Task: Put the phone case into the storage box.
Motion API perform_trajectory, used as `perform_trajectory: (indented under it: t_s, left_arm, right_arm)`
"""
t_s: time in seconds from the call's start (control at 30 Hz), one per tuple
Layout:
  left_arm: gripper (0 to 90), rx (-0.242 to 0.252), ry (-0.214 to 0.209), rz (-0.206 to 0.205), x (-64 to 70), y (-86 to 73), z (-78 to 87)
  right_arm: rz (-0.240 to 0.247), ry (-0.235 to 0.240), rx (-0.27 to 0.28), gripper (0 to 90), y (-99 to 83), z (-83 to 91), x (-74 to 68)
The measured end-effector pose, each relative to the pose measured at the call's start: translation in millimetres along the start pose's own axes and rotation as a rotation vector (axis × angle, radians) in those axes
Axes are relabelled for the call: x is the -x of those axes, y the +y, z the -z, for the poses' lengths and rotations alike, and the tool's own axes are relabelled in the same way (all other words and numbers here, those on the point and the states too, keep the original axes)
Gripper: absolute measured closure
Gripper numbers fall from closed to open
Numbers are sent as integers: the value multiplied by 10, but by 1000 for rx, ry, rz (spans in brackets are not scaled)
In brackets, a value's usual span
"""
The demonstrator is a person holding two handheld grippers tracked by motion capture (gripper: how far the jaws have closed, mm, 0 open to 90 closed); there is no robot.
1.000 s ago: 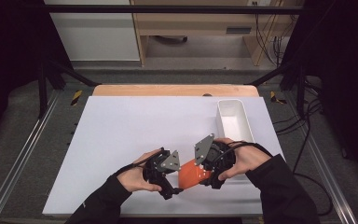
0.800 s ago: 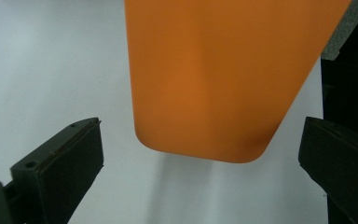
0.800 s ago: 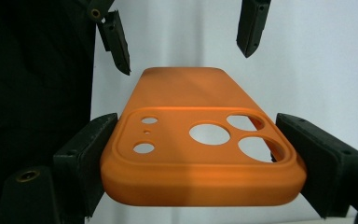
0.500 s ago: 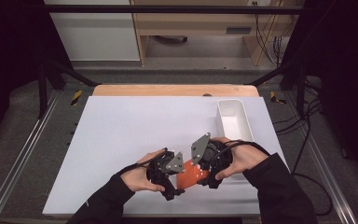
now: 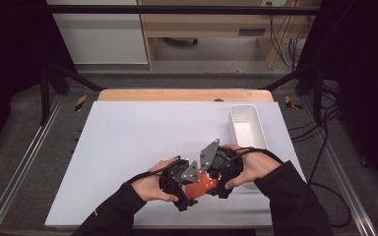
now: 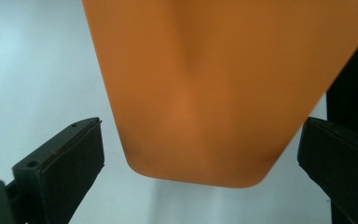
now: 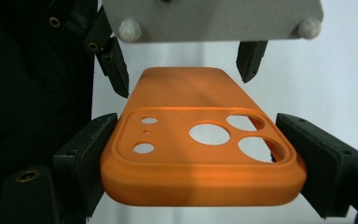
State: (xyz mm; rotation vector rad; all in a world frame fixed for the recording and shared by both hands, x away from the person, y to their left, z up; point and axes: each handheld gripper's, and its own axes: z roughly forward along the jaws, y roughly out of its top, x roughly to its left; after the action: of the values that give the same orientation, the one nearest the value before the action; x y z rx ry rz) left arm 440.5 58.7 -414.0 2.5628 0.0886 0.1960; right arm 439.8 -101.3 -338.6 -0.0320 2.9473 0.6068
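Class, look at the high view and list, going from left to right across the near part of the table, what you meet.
Left hand → left tool → orange phone case → right tool → right hand; the white tray lies farther back, toward the right.

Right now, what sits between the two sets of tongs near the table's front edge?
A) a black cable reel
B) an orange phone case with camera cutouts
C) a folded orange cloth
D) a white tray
B: the right gripper view shows an orange phone case with round camera cutouts lying between the right tongs, its far end between the left tongs.
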Motion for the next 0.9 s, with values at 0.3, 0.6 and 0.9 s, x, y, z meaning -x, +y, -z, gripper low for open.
perform_trajectory:
  t_s: [0.3, 0.6, 0.9]
  left_arm:
    - [9, -30, -8, -12, 24, 101, -40]
    - [29, -52, -23, -7, 23, 140, -52]
    - [54, -70, -12, -24, 17, 189, -53]
  right_arm:
    - [-3, 6, -6, 163, 12, -16, 1]
    - [-5, 7, -6, 163, 11, -4, -7]
    - [1, 8, -10, 163, 17, -12, -9]
